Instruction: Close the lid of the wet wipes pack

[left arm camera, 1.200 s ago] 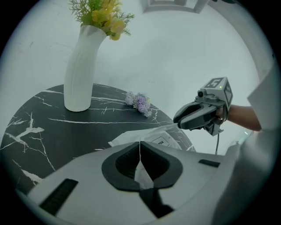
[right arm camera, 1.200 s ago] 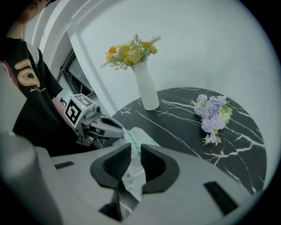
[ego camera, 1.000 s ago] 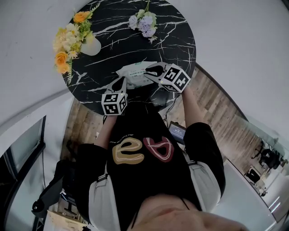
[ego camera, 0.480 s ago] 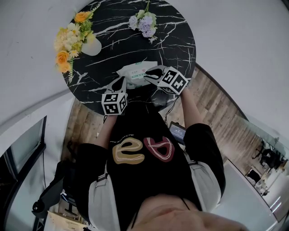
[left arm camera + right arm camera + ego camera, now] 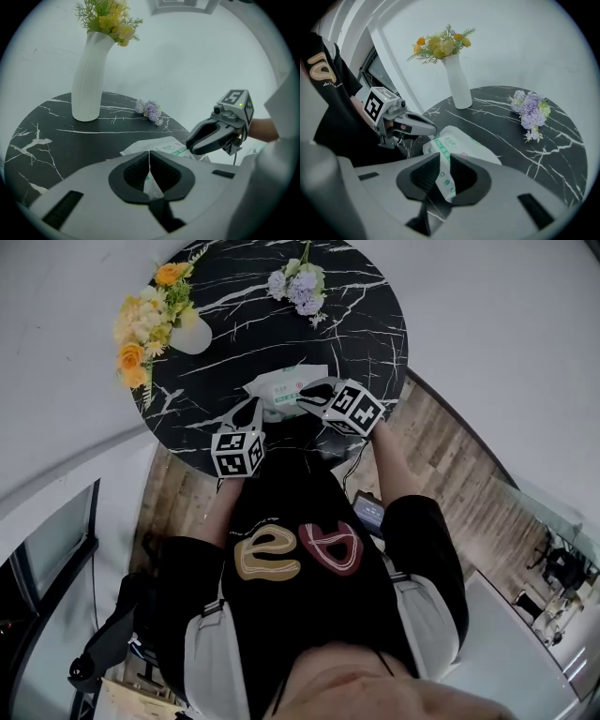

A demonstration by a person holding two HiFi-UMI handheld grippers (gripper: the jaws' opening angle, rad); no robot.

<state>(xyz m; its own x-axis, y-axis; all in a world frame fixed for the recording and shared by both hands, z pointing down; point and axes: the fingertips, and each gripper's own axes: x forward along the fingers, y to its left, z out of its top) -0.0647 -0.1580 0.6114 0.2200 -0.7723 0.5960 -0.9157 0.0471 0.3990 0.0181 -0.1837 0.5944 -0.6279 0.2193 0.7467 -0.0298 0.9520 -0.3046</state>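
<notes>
Left gripper (image 5: 251, 409) first: its jaws are drawn right together, tips meeting, and a thin white edge of the wet wipes pack (image 5: 281, 388) stands pinched between them. In the left gripper view that seam shows as a fine line at the jaw tips (image 5: 149, 158), with more of the pack's white and green wrapper showing in the hollow behind the pads. So that's a firm clamp on the pack's left end.

Over to the right gripper (image 5: 307, 399). It hangs tilted down over the pack's other end, and its jaws stand slightly apart, just a narrow slot. In the right gripper view the near corner of the pack, white with green dots, shows through that slot (image 5: 445, 158). Whether the pads touch it, I can't tell.

The pack itself lies flat on the round black marble table (image 5: 361, 329), near the edge closest to the person, between the two grippers. Farther back on the table stand a white vase (image 5: 191, 337) of yellow and orange flowers and a small purple bunch (image 5: 298, 285), both well apart from the pack.
</notes>
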